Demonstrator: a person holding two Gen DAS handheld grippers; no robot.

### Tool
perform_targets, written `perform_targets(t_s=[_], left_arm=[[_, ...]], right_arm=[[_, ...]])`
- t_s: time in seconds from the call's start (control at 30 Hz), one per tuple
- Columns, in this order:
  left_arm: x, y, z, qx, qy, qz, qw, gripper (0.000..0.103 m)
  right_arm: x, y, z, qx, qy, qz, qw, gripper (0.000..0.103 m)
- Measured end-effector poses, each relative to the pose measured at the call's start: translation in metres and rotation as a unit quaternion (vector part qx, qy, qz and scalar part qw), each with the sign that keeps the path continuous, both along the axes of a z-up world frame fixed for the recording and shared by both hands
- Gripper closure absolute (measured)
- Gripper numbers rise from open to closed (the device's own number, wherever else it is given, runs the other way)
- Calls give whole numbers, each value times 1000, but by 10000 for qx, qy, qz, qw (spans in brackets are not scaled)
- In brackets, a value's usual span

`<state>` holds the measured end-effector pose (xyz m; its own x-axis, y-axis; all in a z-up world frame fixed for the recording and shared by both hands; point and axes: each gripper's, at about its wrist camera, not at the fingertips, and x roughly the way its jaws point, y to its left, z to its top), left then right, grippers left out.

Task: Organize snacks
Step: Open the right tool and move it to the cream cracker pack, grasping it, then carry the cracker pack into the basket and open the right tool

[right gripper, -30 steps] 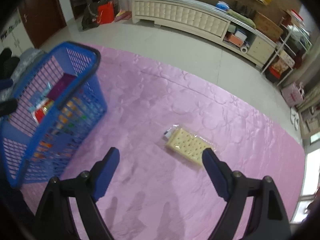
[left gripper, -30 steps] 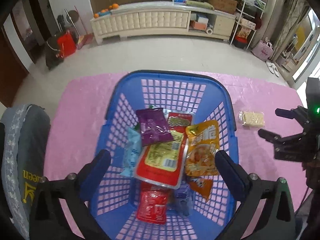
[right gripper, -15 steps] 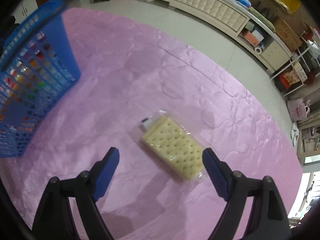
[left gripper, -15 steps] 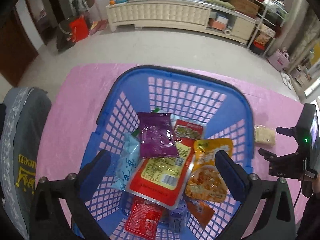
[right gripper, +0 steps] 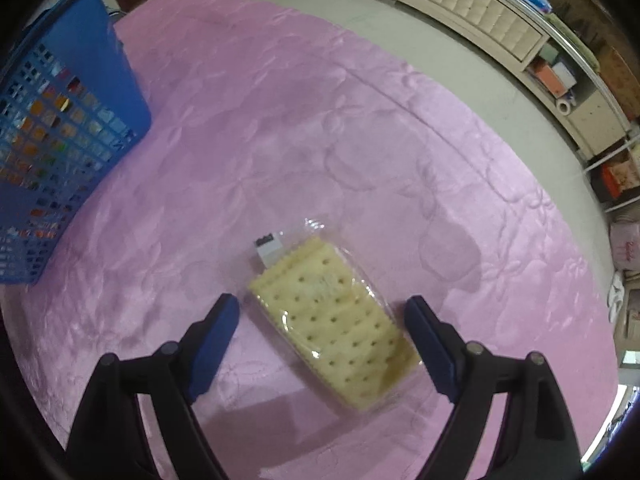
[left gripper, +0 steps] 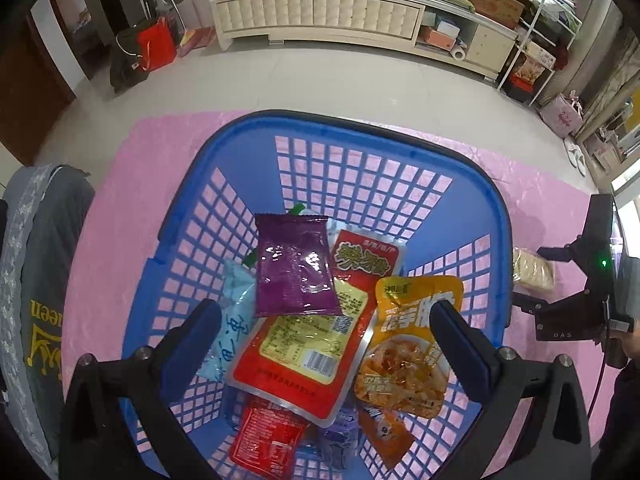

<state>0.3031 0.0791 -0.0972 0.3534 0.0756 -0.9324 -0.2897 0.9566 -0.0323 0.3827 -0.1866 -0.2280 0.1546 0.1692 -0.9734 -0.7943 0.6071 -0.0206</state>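
Pickup step: right gripper (right gripper: 322, 314) jaws apart, straddling cracker pack (right gripper: 332, 320) on tabletop, right of blue basket (right gripper: 80, 60); no contact yet. Next: drop lower, clamp, carry to basket.

Two wrist fisheye views, both angled steeply down at the pink tablecloth (right gripper: 320, 128).

Left wrist view looks close into the blue basket (left gripper: 208, 184) at frame centre; right wrist view sits close over the cracker packet (right gripper: 332, 320), lower centre. Shared: the basket, at the right view's left edge; the packet, at the left view's right edge; the white cabinet (left gripper: 320, 12) along both upper edges.
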Motion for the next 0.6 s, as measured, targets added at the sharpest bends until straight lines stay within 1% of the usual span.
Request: perform_targets(t_s=[0.07,0.17,0.23,0.33,0.4,0.47,0.6], left_arm=[[0,-2,-1,74,12,-49,10000,0],[-7,-3,4,190,-28,-95,9998,0],[-15,-4,11,236,-103,-107,9996,0],[-29,1,22,145,-212,-97,9996,0],[-41,3,33,74,-313,-134,9994,0],[-51,4,41,94,-396,-176,9990,0],[-81,8,60,-32,-562,-264,9981,0]], right_arm=[[-7,-3,7,91,-68,13,9999,41],[-24,-7,10,15,-52,66,10000,44],[-36,-6,12,-12,-58,-35,10000,45],[-53,-7,24,72,-119,-204,9997,45],[-64,-7,37,134,-231,-292,9992,45],[-76,-5,56,287,-262,-401,9984,45],[-103,8,92,452,-445,-534,9966,45]])
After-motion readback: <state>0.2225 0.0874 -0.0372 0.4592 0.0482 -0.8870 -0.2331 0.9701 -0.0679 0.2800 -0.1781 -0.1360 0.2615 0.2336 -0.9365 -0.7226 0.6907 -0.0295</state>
